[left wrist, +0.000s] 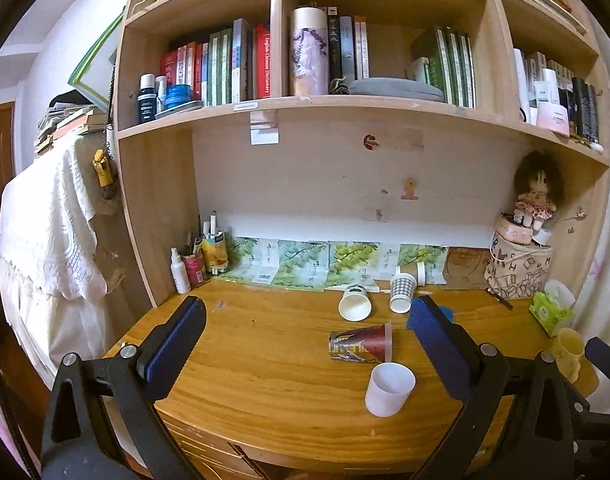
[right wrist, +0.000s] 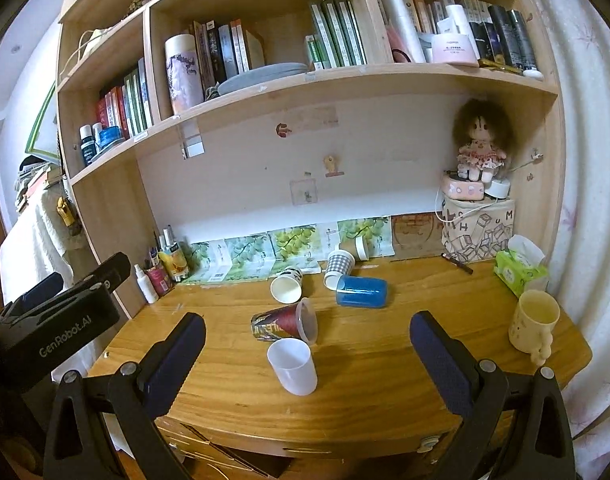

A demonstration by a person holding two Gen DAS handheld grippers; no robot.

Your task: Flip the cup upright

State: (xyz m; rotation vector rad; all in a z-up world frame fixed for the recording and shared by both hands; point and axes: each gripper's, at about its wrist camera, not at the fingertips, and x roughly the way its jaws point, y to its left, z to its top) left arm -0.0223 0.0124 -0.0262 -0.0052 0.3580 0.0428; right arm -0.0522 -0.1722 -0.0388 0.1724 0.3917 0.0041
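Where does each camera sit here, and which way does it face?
Left wrist: on the left tongs, above the desk's front edge, facing the bookshelf; both its fingers show, spread apart, and the right tongs' tip at far right.
Right wrist: on the right tongs, further right, facing the same way; its spread fingers show, with the left tongs at far left.
Shared: the white cup standing upright, the printed cup lying on its side, the doll.

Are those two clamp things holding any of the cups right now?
No. Both the left hand-held gripper and right hand-held gripper are open and empty above the desk; the cups lie untouched.
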